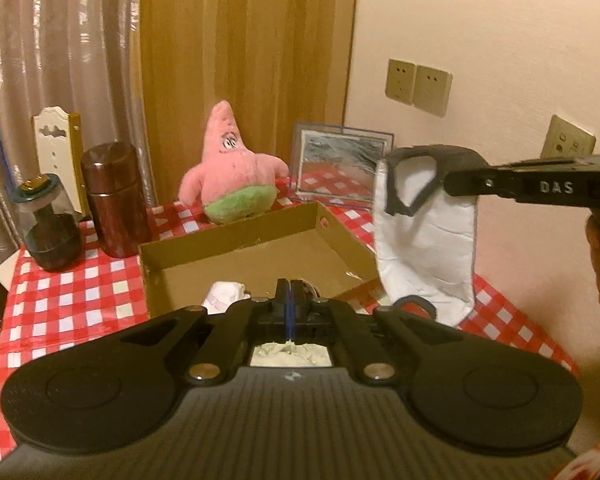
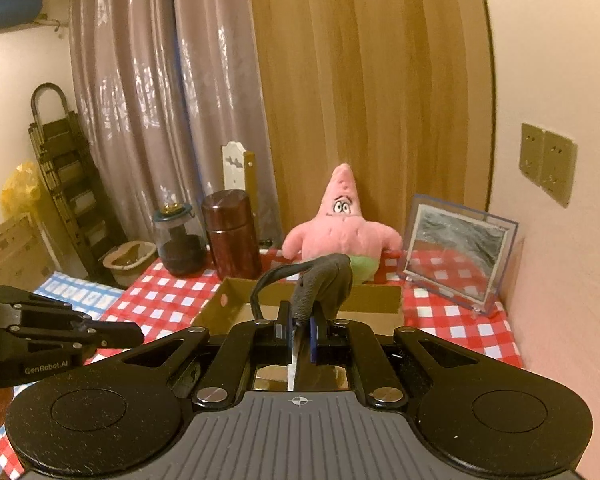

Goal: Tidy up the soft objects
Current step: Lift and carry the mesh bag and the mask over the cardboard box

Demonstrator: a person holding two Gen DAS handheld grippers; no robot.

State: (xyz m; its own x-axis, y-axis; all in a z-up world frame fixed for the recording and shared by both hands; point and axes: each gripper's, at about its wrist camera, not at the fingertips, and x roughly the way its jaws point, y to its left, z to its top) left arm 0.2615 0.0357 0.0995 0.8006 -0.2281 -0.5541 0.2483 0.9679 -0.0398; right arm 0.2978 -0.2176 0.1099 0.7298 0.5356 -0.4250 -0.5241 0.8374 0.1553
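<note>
The plush star [image 1: 230,168] is pink with a green bottom. The tablecloth [image 1: 80,300] is red-and-white checked, the box [image 1: 256,256] brown, the canister [image 1: 114,200] dark reddish-brown, the curtain [image 1: 60,48] shiny grey.

Both the left gripper [image 1: 288,294] and the right gripper [image 2: 298,326] are built in matte black plastic, with silver screws, ribbed grey housings and blue-edged pads [image 2: 313,336].

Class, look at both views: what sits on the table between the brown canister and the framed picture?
The pink starfish plush stands between the brown canister and the framed picture, behind the cardboard box. Both views show it.
</note>
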